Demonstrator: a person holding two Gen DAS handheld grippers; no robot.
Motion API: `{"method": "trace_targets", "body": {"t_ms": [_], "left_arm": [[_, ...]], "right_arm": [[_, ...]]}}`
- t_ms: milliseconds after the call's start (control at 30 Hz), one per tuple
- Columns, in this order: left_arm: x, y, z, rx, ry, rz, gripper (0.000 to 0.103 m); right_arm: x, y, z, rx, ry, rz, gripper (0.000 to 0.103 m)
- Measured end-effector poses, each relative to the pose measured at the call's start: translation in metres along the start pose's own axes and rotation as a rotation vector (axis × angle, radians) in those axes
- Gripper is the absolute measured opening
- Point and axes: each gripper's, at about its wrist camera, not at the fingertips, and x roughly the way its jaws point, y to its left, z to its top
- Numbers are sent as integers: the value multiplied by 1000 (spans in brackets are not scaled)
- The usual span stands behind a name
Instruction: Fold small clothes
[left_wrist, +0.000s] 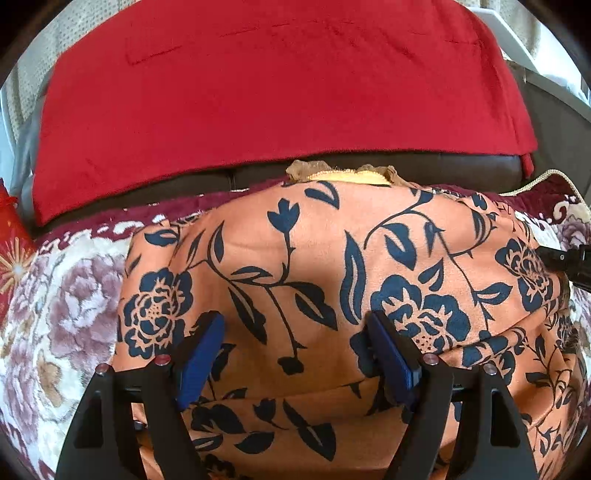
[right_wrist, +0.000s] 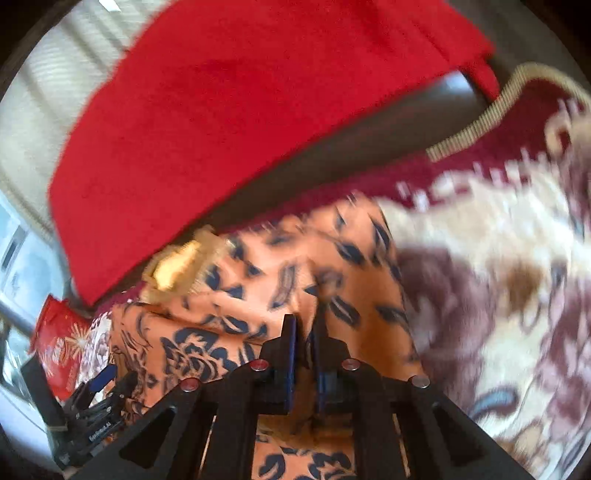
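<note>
- An orange garment (left_wrist: 295, 280) printed with dark blue flowers and leaves is lying spread across a plush floral blanket (left_wrist: 55, 302), which is covering the seat of a dark brown sofa (left_wrist: 461, 166).
- The garment is sitting toward the back edge of the blanket, its far edge close to the sofa's backrest; a fold line is running across its near part, with a lower layer of the same cloth showing beneath.
- A tan and yellow bit of fabric (left_wrist: 343, 173) is peeking out at the garment's far edge; what it belongs to cannot be told.
- A red throw (left_wrist: 280, 85) is hanging over the backrest, well above the garment.
- The left gripper (left_wrist: 295, 354) is hovering over the garment's near middle with its jaws standing wide apart, blue pads (left_wrist: 201, 354) facing each other and nothing between them.
- The right gripper (right_wrist: 306, 354) is sitting at the garment's right side, near the blanket's right edge, and its jaws are drawn nearly together on a raised ridge of the orange cloth (right_wrist: 314, 280), which is running up between the pads.
- The right wrist view is blurred, so finer detail of that pinch is hard to read.
- In the left wrist view the right gripper's black tip (left_wrist: 565, 258) is showing at the garment's right edge.
- A red packet with a gold starburst (left_wrist: 13, 254) is lying at the blanket's left edge.
- Pale curtains (right_wrist: 48, 107) are hanging behind the sofa.
</note>
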Motion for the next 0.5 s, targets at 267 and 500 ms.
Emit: {"method": "trace_targets", "body": {"t_ms": [267, 500], "left_arm": [[-7, 1, 2, -14, 15, -82, 80], [-6, 25, 17, -84, -55, 48, 80]], "right_arm": [[-52, 20, 12, -94, -230, 113, 12], [17, 66, -5, -197, 6, 225, 12]]}}
